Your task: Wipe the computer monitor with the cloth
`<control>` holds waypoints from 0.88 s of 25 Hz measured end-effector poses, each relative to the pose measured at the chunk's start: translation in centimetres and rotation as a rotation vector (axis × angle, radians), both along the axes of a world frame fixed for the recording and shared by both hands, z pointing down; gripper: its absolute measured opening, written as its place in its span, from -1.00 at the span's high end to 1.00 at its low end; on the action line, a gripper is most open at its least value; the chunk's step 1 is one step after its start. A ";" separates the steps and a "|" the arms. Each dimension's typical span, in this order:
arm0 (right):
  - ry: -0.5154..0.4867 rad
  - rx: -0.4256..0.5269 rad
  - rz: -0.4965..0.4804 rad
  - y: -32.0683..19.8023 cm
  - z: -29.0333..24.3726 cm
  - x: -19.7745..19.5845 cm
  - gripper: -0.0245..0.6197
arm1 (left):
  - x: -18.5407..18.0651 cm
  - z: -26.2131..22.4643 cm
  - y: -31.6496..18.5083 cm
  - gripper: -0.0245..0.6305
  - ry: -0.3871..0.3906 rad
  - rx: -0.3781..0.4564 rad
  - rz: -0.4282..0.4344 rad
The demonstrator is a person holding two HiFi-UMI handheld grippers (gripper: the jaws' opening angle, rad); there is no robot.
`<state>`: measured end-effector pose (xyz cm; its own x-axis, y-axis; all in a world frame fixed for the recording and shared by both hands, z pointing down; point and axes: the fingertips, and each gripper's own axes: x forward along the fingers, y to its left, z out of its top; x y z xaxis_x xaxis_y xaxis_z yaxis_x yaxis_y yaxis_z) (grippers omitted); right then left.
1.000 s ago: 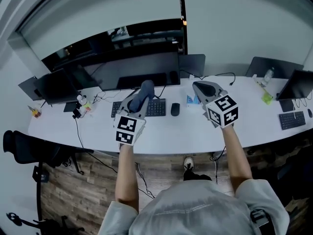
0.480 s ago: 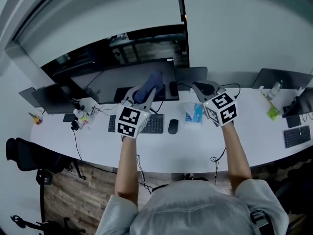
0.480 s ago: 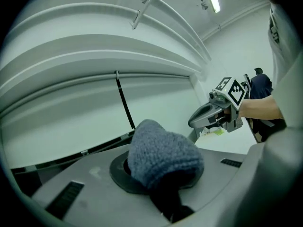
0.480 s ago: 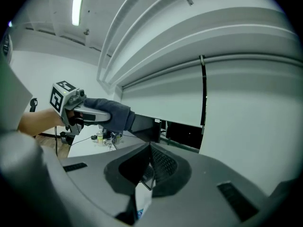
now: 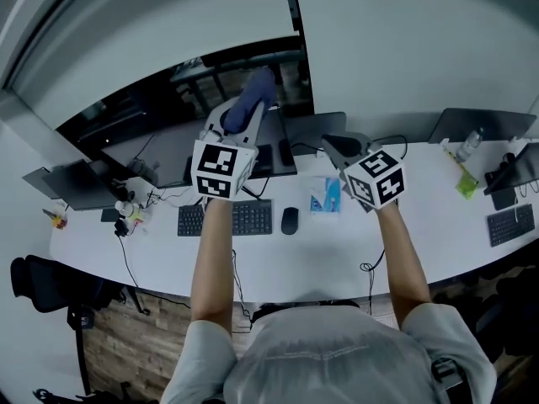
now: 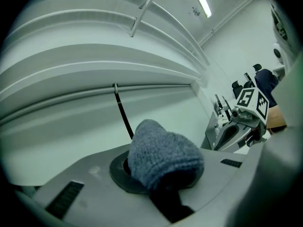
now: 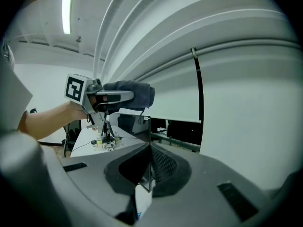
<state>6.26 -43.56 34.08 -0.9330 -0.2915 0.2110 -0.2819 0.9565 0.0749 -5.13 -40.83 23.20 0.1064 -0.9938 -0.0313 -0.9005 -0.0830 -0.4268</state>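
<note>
1. While the long white surface (image 5: 337, 251) is stretching from side to side across the head view, it is carrying everything else named here.
2. The dark monitor (image 5: 164, 156) is standing toward the back of the surface, facing the person.
3. The left hand-held gripper (image 5: 248, 108) is reaching up in front of the monitor's upper part, clenching a blue-grey cloth (image 6: 163, 155) between its jaws.
4. The cloth is bulging out over the jaw tips and sitting near the monitor's top edge. Whether it is touching the screen cannot be told.
5. The right hand-held gripper (image 7: 150, 168) is hovering above the surface, to the right of the monitor. Its jaws are pressing together with nothing between them.
6. A black keyboard (image 5: 226, 219) is lying in front of the monitor, partly under the left forearm in the head view.
7. A blue packet (image 5: 327, 196) is lying just beside the right hand-held gripper in that view.
8. A black mouse (image 5: 289, 220) is sitting between the keyboard and the packet.
</note>
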 end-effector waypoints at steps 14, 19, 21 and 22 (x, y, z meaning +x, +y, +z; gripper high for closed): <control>0.008 0.002 0.090 0.4 0.0 -1.8 0.91 | -0.8 5.3 -5.4 0.76 -0.105 -0.193 -0.012; 0.001 0.000 0.078 1.5 -0.2 -3.8 0.91 | -1.8 5.2 -4.5 0.76 -0.041 -0.196 0.004; -0.004 0.004 0.071 1.8 -0.5 -4.5 0.91 | -2.2 5.0 -4.2 0.76 -0.040 -0.191 0.006; -0.007 0.004 0.067 1.9 -0.6 -4.9 0.91 | -2.6 5.0 -4.0 0.76 -0.041 -0.190 -0.002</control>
<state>1.34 -41.65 33.53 -0.9128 -0.3545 0.2029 -0.3461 0.9351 0.0768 -7.70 -44.78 28.17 0.1023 -0.9816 0.1610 -0.8831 -0.1641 -0.4396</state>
